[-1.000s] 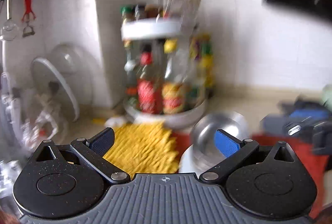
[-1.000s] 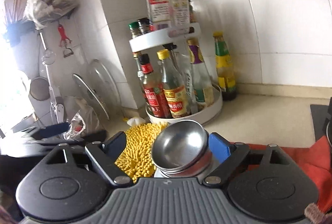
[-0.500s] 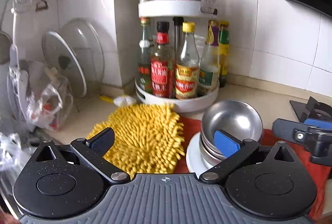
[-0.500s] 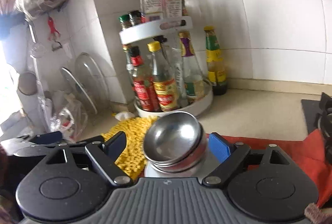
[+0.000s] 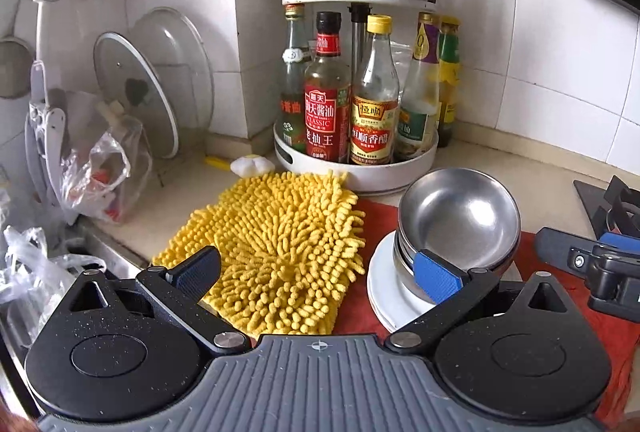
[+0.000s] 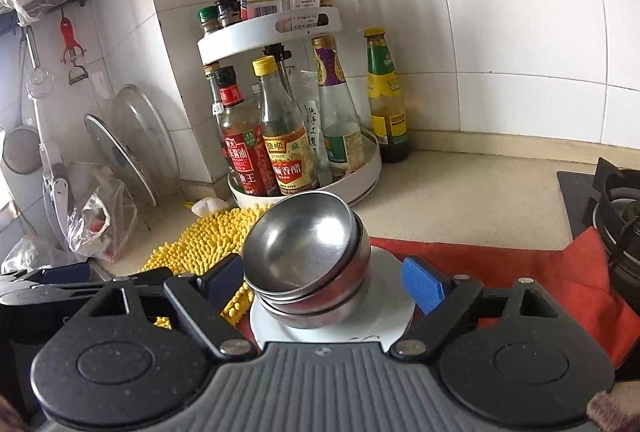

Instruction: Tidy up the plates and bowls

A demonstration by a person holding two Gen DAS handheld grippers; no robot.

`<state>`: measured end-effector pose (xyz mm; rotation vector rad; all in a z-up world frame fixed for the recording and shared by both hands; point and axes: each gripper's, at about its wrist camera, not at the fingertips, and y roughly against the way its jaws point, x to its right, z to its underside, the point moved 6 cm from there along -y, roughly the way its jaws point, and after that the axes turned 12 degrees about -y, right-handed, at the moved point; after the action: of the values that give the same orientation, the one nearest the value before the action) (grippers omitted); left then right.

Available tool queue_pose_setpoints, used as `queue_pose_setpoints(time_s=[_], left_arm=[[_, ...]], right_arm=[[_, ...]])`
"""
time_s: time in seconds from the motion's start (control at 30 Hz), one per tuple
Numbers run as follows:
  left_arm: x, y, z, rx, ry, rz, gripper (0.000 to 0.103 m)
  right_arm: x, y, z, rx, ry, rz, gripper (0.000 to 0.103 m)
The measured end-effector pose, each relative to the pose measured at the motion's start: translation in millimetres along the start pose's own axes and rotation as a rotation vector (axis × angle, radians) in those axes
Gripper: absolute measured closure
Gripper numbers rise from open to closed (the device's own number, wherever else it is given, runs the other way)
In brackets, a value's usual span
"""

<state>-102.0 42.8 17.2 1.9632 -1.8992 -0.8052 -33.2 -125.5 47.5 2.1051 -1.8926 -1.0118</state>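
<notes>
A stack of steel bowls (image 5: 460,220) sits on a stack of white plates (image 5: 388,288) on a red cloth (image 5: 616,348). In the right wrist view the bowls (image 6: 304,252) lie between my right gripper's open fingers, top bowl tilted, plates (image 6: 384,312) beneath. My right gripper (image 6: 324,280) is open around the bowl stack without touching it. My left gripper (image 5: 316,272) is open and empty over a yellow chenille mitt (image 5: 280,252), its right pad in front of the bowls. The right gripper shows at the left view's right edge (image 5: 592,264).
A white two-tier turntable of sauce bottles (image 5: 352,135) stands behind the mitt. Glass lids (image 5: 136,87) in a rack and plastic bags (image 5: 96,175) are at left by the sink edge. A gas hob (image 6: 616,216) is at right. Tiled walls close the corner.
The left gripper swung quickly and then settled, drawing back and up a little. The right gripper moved in slightly over the bowls. Both stayed open.
</notes>
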Motion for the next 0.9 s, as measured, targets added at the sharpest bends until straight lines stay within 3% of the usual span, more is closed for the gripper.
queue_pose_setpoints(time_s=[0.43, 0.67, 0.9], left_arm=[[10.0, -5.6, 11.4, -0.069, -0.013, 0.040, 0.000], [21.7, -17.1, 26.7, -0.149, -0.026, 0.076, 0.000], [26.1, -22.0, 33.6, -0.179, -0.029, 0.075, 0.000]], right_arm=[[1.1, 0.3, 6.0, -0.021, 0.007, 0.029, 0.020], [9.5, -3.8, 15.3, -0.064, -0.004, 0.060, 0.020], [16.2, -8.2, 28.9, -0.110, -0.019, 0.088, 0.020]])
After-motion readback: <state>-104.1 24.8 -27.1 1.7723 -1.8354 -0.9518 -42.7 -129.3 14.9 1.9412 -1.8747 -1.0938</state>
